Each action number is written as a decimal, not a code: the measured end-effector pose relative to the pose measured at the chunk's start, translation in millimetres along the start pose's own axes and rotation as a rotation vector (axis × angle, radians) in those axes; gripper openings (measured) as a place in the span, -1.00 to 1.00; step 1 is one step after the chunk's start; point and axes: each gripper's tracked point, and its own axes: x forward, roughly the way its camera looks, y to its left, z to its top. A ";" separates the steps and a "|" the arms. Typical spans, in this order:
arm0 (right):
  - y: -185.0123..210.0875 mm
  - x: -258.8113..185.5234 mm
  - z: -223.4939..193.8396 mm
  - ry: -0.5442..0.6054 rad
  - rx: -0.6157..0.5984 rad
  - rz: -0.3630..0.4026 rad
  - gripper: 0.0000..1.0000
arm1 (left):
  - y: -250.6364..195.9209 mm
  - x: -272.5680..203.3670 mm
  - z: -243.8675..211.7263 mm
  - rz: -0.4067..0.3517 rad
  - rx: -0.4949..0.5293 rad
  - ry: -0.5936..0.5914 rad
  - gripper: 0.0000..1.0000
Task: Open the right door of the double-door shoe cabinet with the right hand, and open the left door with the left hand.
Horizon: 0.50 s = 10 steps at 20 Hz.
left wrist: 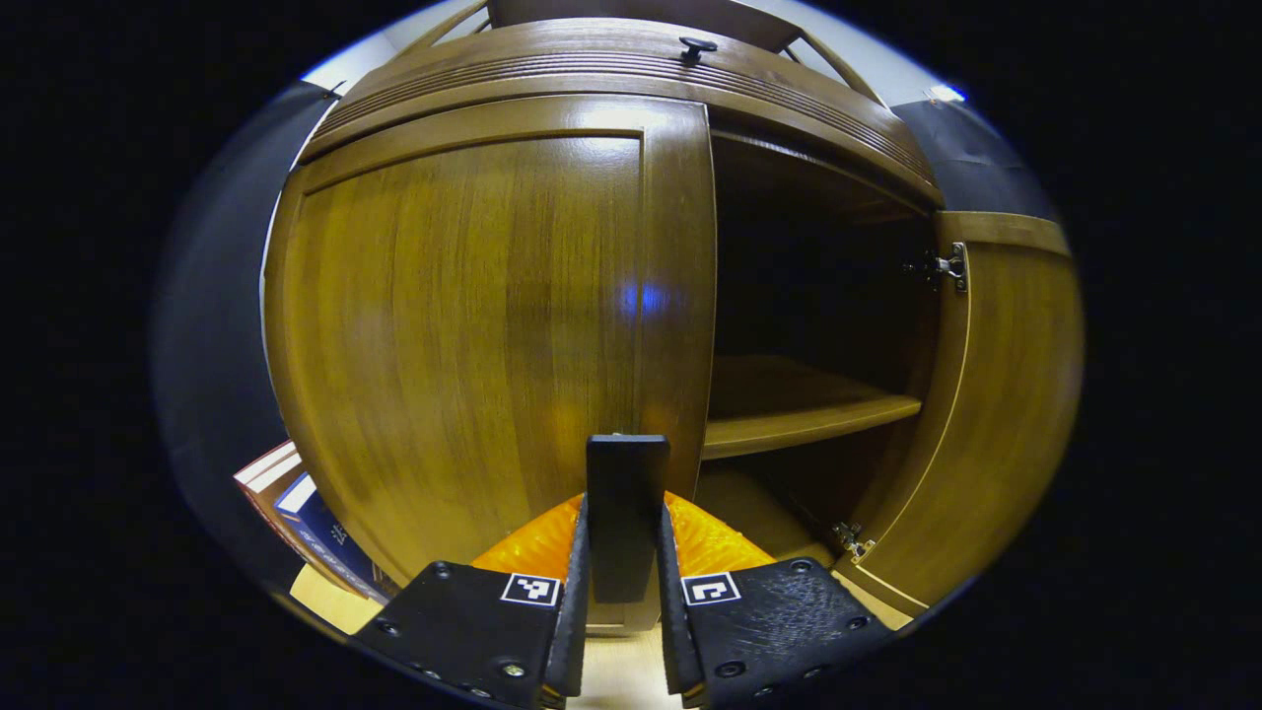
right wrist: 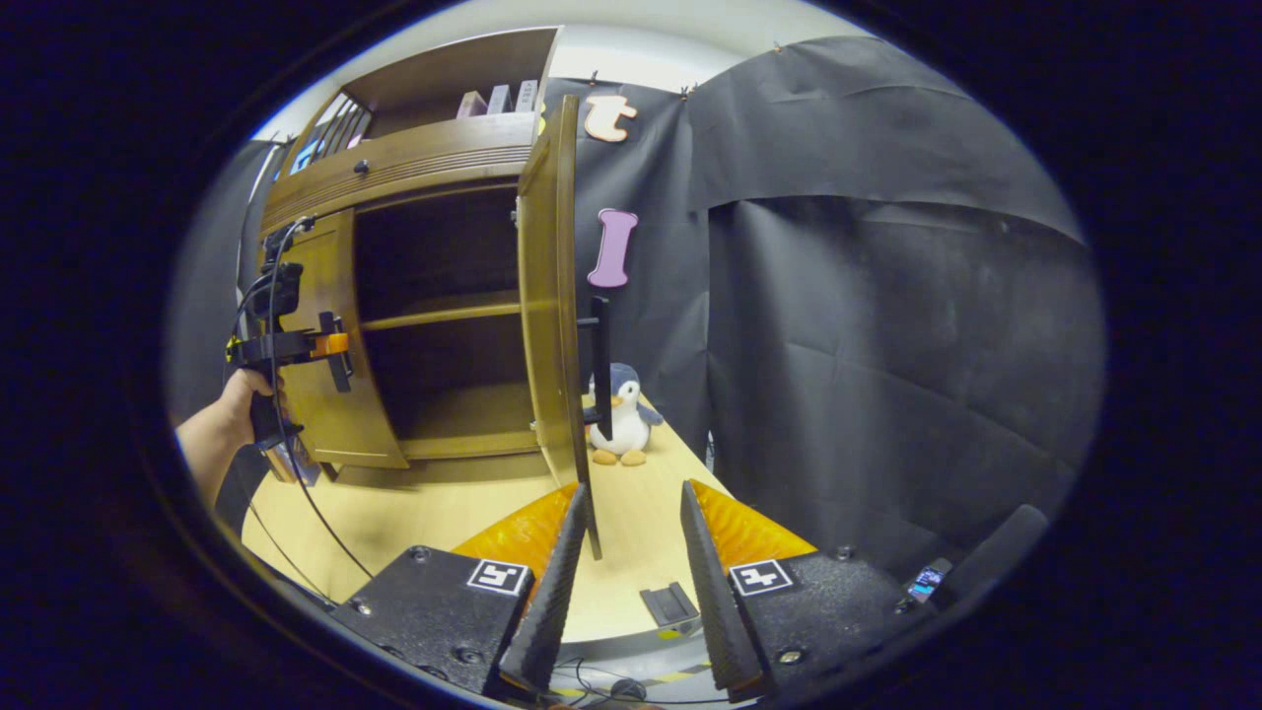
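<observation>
Directly ahead of the left gripper, the left door is brown wood with visible grain and a glossy varnish that reflects light. The handle between its fingers is matt black. Hinges on the right door are bright metal. Beyond the right gripper, the penguin toy is plush; the tabletop is pale, smooth wood
</observation>
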 end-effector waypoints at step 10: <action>35.9 19.4 5.8 -0.009 -0.038 0.123 0.22 | 11.3 -63.6 -14.0 0.002 -0.054 0.026 -0.38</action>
